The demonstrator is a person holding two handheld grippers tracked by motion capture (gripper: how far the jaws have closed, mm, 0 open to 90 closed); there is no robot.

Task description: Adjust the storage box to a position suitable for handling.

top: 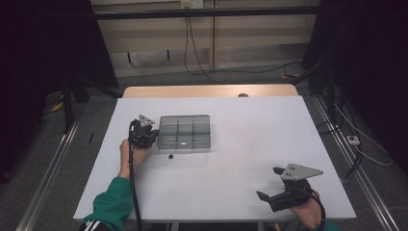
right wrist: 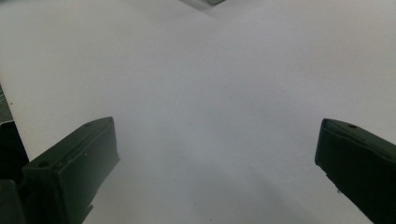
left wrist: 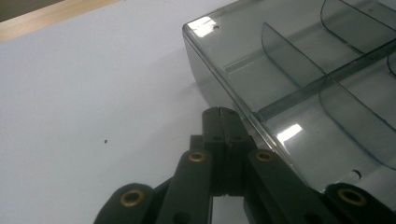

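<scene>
A clear smoky plastic organizer box (top: 184,133) with several compartments lies on the white table (top: 240,125), left of centre. My left gripper (top: 155,137) sits at the box's left edge, jaws shut with nothing between them. In the left gripper view its closed tips (left wrist: 220,113) rest right beside the box's wall (left wrist: 219,88). A tiny dark piece (top: 170,156) lies on the table just in front of the box. My right gripper (top: 269,183) stands open near the front right edge, over bare table (right wrist: 210,93), with its wide-apart fingers (right wrist: 74,163) holding nothing.
Beyond the table's far wooden edge (top: 207,90) run cables (top: 202,67) on the floor before a pale wall. Metal rails (top: 53,163) flank the table on both sides. Dark curtains hang left and right.
</scene>
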